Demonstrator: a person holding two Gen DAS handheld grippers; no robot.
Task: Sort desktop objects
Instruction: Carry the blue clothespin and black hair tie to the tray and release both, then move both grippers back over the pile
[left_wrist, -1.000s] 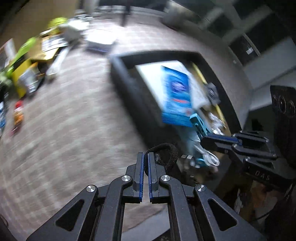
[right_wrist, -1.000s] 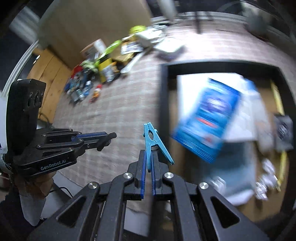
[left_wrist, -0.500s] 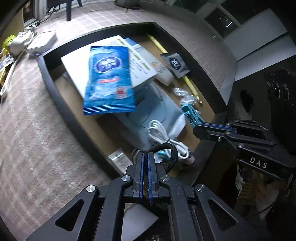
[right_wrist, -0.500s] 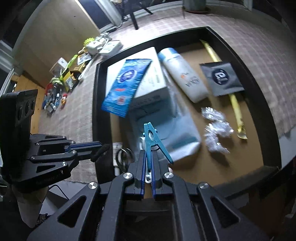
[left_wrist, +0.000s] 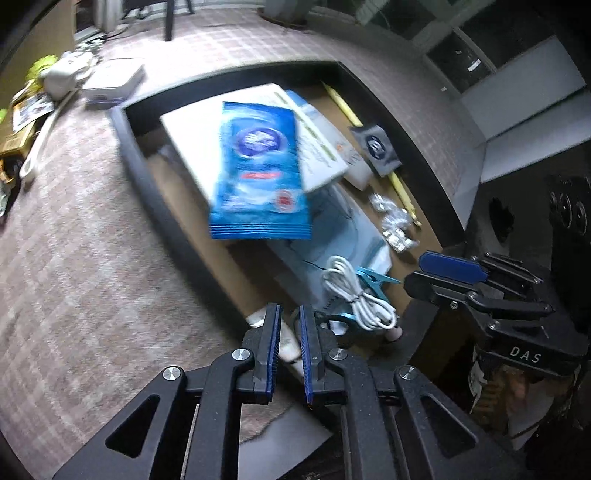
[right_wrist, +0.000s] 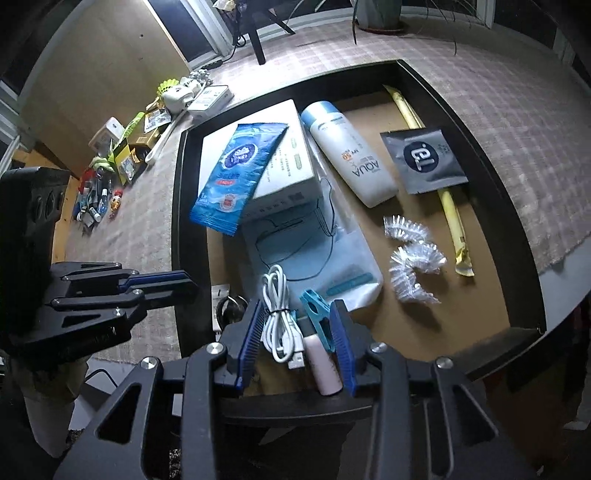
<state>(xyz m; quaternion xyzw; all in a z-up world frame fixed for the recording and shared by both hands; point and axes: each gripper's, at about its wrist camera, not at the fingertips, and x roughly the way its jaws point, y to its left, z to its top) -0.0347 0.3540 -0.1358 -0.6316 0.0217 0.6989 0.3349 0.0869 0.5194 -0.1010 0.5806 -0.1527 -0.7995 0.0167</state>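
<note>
The sorting looks well along but not finished. A black tray (right_wrist: 176, 206) already holds most of the things, while a heap of small items (right_wrist: 110, 173) sits at the far end of the tabletop (right_wrist: 517, 122), well apart from the tray and, by my judgement, not yet sorted.

In the tray a white box (right_wrist: 280, 184) lies with a blue wipes packet (right_wrist: 240, 177) slanting over it and past its edge. Beside the box is a white lotion bottle (right_wrist: 351, 158), then a grey sachet (right_wrist: 421, 158) resting across a yellow stick (right_wrist: 450, 206). Two clear crinkled wrappers (right_wrist: 410, 258) lie near the middle, and a clear pouch (right_wrist: 325, 262) spreads below the box.

At the near wall lie a coiled white cable (right_wrist: 277, 317), a blue clothes peg (right_wrist: 317, 314) and a pink tube (right_wrist: 325, 369).

The right gripper (right_wrist: 295, 343) hangs over these with its fingers spread wide, holding nothing. The left gripper (left_wrist: 288, 343) has its fingers parted too, empty, above the near rim; something dark and ring-shaped lies below it, too hidden to name.
</note>
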